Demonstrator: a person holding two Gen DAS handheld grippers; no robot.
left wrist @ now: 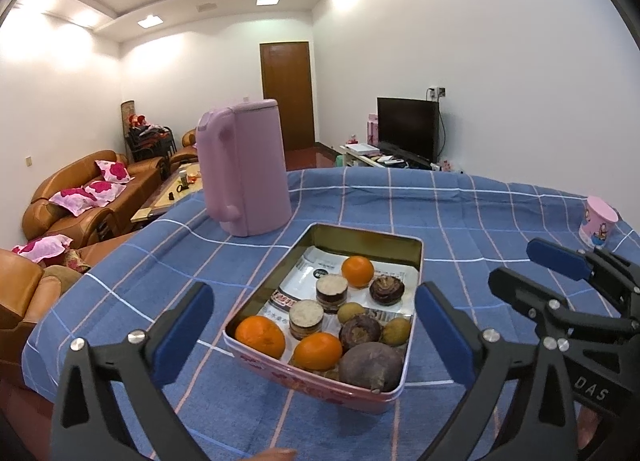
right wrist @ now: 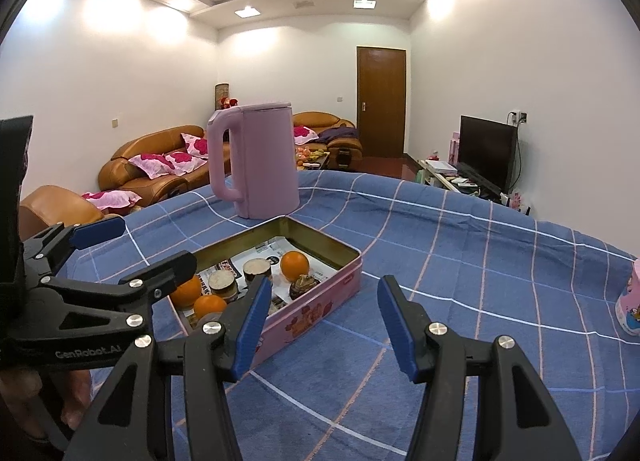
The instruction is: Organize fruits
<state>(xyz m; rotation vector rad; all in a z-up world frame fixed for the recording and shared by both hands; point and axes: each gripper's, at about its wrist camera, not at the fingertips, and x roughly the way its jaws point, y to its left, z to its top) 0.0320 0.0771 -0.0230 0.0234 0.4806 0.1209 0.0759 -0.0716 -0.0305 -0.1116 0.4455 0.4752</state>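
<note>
A pink tin [left wrist: 416, 261] stands on the blue checked cloth and holds three oranges [left wrist: 260, 335], a big dark purple root [left wrist: 372, 367], cut cane pieces [left wrist: 332, 293], dark chestnuts [left wrist: 386, 289] and small brown fruits [left wrist: 396, 331]. My left gripper [left wrist: 314, 301] hangs wide open just in front of the tin, its blue pads [left wrist: 184, 333] apart from everything. In the right wrist view the same tin [right wrist: 320, 301] lies to the left. My right gripper [right wrist: 325, 301] is open over bare cloth beside the tin's near corner, with nothing between its fingers.
A tall pink kettle [left wrist: 244, 165] stands right behind the tin. A pink printed cup [left wrist: 598, 227] sits near the table's right edge. My right gripper [left wrist: 514, 261] is close to the tin's right side. Sofas, a door and a television lie beyond the table.
</note>
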